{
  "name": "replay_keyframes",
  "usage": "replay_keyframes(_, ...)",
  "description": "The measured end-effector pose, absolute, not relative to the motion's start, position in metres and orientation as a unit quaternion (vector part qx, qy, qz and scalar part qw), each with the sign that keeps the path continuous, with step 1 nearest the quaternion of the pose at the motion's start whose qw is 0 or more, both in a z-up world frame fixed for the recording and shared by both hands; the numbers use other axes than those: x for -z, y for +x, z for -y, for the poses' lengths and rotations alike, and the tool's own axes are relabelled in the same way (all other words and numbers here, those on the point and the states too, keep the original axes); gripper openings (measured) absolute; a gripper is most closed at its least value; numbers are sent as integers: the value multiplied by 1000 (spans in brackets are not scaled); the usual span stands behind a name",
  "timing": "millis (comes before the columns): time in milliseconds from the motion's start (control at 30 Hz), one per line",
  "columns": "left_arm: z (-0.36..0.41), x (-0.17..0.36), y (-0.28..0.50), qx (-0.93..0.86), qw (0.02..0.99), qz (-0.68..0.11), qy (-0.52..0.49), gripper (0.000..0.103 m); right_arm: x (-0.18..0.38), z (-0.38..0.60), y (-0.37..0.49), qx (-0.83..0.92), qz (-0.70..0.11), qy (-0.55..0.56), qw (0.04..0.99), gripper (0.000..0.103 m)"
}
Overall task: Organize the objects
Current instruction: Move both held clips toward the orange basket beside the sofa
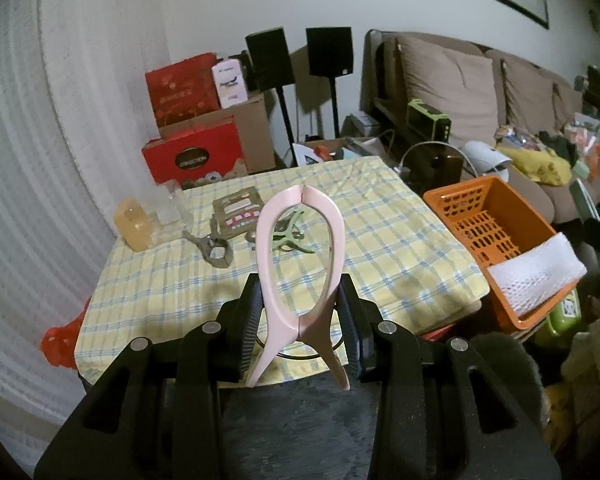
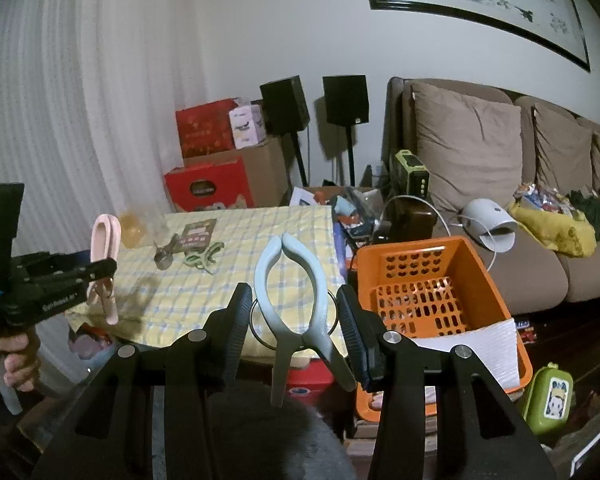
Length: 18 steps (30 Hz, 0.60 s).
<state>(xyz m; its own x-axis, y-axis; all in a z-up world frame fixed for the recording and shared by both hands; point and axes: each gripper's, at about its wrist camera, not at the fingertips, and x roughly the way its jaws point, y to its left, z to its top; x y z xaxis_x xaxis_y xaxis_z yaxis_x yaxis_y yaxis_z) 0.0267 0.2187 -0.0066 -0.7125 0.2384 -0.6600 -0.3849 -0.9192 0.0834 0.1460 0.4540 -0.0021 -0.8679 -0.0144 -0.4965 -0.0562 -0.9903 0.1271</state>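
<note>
A pink clip (image 1: 300, 256) stands up between the black fingers of the left gripper (image 1: 300, 316), which squeeze it on both sides over the yellow checked table (image 1: 380, 240), and a pale blue clip (image 2: 290, 292) is squeezed the same way in the right gripper (image 2: 292, 320) near the orange basket (image 2: 496, 280). Only the right view shows the blue clip and the person's hand (image 2: 16, 356) holding the left gripper's handle. The left view shows a grey clip (image 1: 212, 246) and a green clip (image 1: 290, 236) lying on the table more clearly.
</note>
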Motion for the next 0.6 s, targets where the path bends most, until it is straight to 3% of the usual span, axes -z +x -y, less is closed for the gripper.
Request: replay_keyframes(600, -236, 4, 35, -914, 198, -108, -338, 34, -6, -461, 152, -966, -58, -250, 30, 44)
